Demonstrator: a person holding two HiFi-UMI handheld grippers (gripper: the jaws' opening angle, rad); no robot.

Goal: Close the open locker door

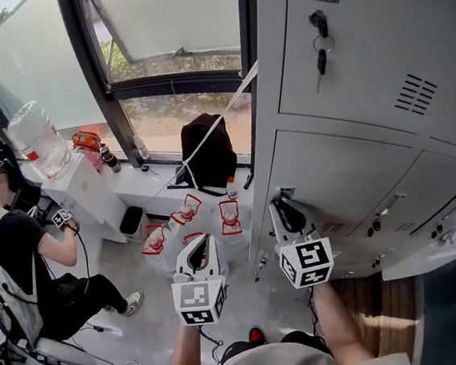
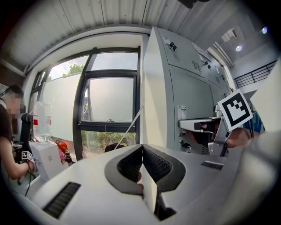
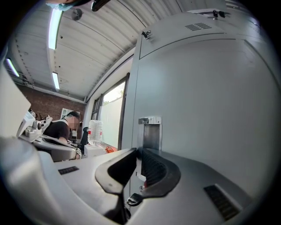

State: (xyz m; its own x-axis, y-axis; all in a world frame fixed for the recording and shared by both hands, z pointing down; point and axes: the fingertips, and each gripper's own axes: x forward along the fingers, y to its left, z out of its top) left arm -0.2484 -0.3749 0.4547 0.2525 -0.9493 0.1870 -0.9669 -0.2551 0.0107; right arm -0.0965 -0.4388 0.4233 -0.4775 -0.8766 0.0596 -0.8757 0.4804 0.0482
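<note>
A bank of grey lockers [image 1: 361, 58] fills the right side of the head view. My right gripper [image 1: 279, 205] has its tips at the left edge of the middle locker door [image 1: 348, 173], just below the handle recess [image 3: 150, 132]. That door looks almost flush with the cabinet front. In the right gripper view the jaws [image 3: 137, 151] meet at the tips and nothing clear is held. A key [image 3: 134, 200] hangs just under them. My left gripper [image 1: 205, 238] hovers over the floor left of the lockers, shut and empty [image 2: 142, 147].
A seated person [image 1: 12, 249] is at the far left beside a white stand with a water bottle [image 1: 37, 141]. A black backpack [image 1: 208, 151] leans under the window. Several red-framed items [image 1: 187, 214] lie on the floor. Keys [image 1: 320, 42] hang in the upper locker door.
</note>
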